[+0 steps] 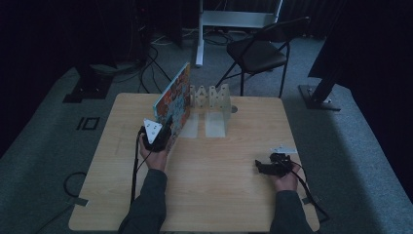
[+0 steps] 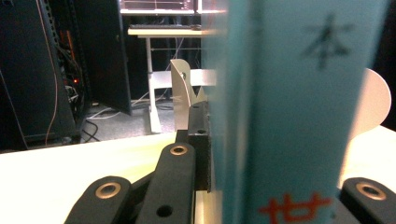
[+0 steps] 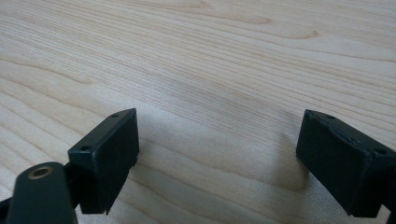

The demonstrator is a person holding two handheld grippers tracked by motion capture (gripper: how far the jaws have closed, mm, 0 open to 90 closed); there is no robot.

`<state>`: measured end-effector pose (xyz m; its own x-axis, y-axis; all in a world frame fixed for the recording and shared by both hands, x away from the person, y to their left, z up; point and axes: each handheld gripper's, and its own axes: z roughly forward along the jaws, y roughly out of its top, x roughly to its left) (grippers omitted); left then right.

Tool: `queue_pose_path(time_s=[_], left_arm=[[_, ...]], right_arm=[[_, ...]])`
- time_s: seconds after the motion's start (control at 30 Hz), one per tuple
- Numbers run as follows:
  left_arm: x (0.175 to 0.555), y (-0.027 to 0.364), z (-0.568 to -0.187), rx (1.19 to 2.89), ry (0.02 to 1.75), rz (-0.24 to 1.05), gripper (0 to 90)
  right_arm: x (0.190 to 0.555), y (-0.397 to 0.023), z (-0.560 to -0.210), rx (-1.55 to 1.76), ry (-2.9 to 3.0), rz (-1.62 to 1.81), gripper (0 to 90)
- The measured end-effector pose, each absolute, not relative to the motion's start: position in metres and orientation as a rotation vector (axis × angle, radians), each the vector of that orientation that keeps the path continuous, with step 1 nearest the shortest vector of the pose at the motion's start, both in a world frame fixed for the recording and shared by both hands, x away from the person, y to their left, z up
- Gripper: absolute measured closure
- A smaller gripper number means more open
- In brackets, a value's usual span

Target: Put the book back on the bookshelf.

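Tongs in the left hand grip the upright book low.

We see a glossy paper book between matt black plastic pads; under our right gripper, smooth pale wood table.

White rack just behind book

The book stands upright on the table, just left of the rack. A chair stands behind the table.
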<state>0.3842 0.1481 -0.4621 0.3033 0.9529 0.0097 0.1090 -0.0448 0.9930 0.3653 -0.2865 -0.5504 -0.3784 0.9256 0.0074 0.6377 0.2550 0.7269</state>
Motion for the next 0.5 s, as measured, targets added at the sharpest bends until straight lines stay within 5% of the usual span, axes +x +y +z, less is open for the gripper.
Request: queue_pose_path(time_s=[0.5], left_arm=[[0.3852, 0.1462, -0.4661, 1.448, 1.044, 0.950, 81.1]], right_arm=[[0.3653, -0.2865, -0.5504, 1.421, 2.109, 0.915, 12.8]])
